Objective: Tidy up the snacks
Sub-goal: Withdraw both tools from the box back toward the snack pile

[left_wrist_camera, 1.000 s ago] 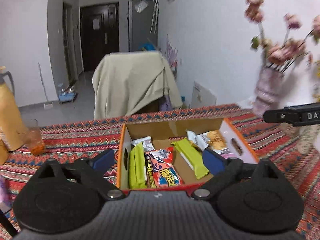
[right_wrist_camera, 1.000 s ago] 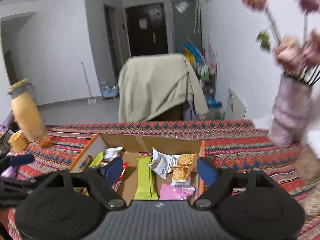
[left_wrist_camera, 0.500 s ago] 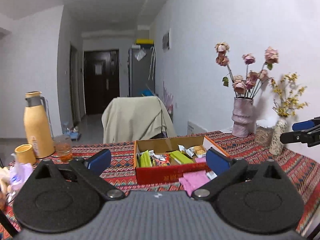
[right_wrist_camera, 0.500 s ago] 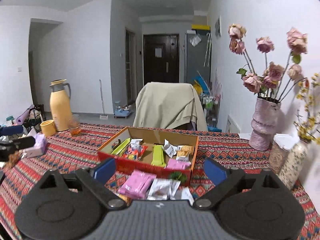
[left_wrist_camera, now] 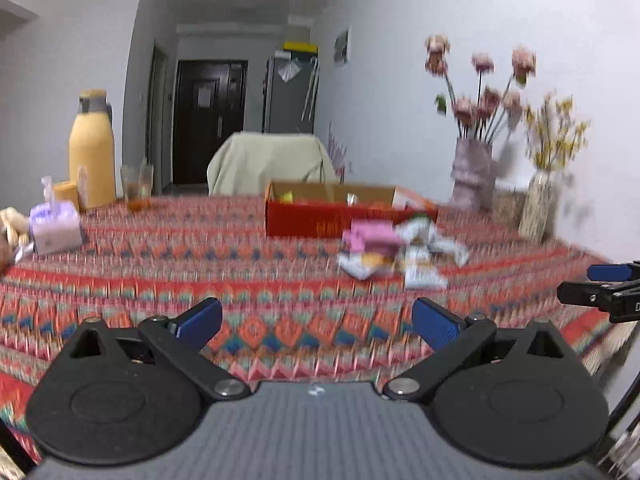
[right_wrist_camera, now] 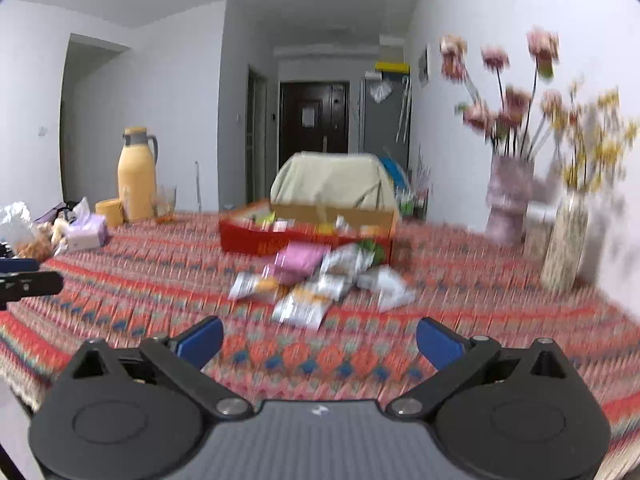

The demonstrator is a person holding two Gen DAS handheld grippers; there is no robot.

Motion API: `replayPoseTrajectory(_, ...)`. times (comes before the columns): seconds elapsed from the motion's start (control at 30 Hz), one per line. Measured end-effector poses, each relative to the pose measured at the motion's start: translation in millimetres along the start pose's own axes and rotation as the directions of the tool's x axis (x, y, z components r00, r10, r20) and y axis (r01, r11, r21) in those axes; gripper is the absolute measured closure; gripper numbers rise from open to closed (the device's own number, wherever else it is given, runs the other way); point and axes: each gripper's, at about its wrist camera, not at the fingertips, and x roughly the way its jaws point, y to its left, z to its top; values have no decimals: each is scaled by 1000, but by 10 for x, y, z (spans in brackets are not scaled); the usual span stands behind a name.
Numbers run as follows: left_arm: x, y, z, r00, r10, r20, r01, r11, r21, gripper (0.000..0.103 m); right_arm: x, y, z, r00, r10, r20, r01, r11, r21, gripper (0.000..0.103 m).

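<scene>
Loose snack packets piled on the table in front of a red box, both grippers empty.

The snack packets [right_wrist_camera: 320, 280], pink and white ones as far as the blur lets me tell, lie in a heap toward the far right part of the table [right_wrist_camera: 160, 292], touching the near wall of the red box [right_wrist_camera: 256, 242], which holds more snacks. The right gripper [right_wrist_camera: 319, 342] hangs over the near edge with its jaws opening wide and nothing between them. The left gripper [left_wrist_camera: 317, 318] is spread too, empty, also over the near edge. A yellow flask [left_wrist_camera: 91, 148], a cup [left_wrist_camera: 66, 192] and a tissue pack [left_wrist_camera: 56, 226] stand near the far left corner; two flower vases [right_wrist_camera: 510, 200] stand along the right edge by the wall.
</scene>
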Motion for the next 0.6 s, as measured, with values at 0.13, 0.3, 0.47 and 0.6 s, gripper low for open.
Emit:
replayPoseTrajectory(0.13,69,-8,-182,999,-3,-48,4,1000,24,0,69,-5,-406,999,-25,-44,29,996,90,0)
replayPoseTrajectory(0.3,160,-11,-205,998,-3,-69,4,1000,13,0,149,-20,-554,993,-83,-88,89,994,67,0)
replayPoseTrajectory(0.47,292,-4,-197,994,3,-113,-1,1000,17,0,189,-77,-570,992,-76,-106,87,991,103,0)
replayPoseTrajectory(0.6,436,4,-137,991,-17,-129,23,999,43,0,276,-117,-533,990,-71,-123,85,990,111,1)
